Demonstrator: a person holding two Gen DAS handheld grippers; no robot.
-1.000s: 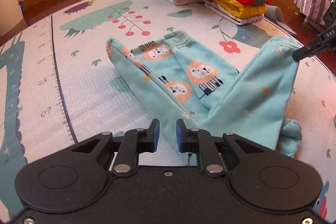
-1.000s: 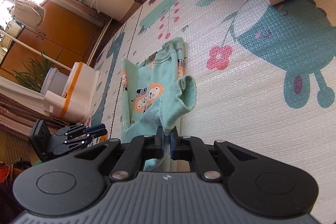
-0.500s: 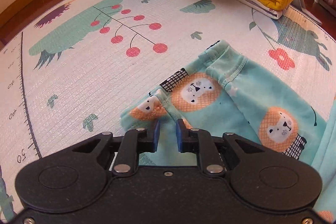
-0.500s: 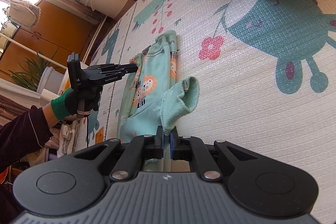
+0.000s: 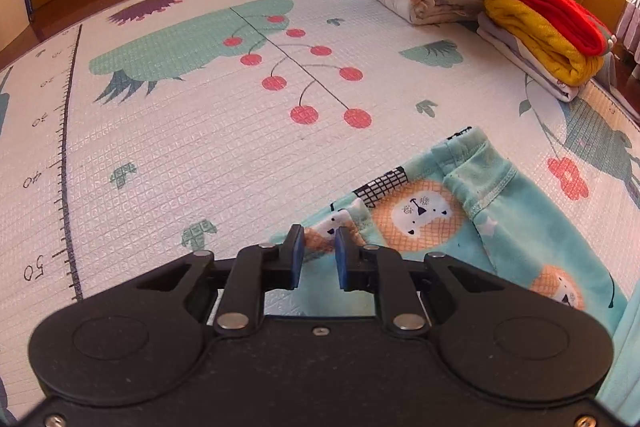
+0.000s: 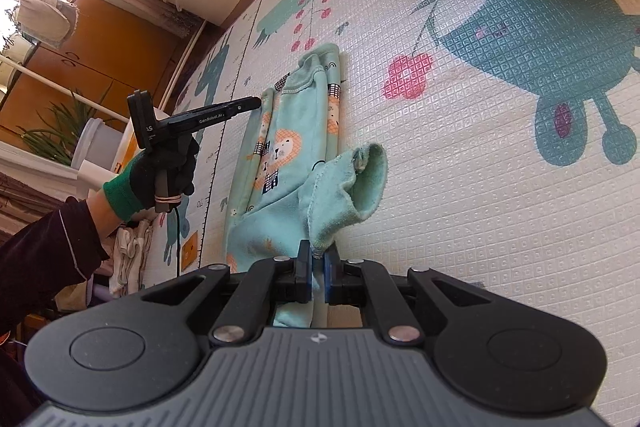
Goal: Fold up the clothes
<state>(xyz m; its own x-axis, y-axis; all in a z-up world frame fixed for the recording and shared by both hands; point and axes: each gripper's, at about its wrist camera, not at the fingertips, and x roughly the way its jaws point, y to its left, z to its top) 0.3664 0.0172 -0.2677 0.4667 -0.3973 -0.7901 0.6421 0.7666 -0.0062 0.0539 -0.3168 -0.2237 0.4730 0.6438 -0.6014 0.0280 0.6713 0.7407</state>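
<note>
Left wrist view — left gripper (image 5: 318, 251), parted, has lowered onto pajama pants (image 5: 460, 219); right gripper (image 6: 317, 269) stays clamping them.

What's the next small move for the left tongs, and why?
Probably close the left tongs on the pants corner. Its pads sit open on either side of that edge, while the right tongs are already clamped on the other end, lifted off the mat.
</note>
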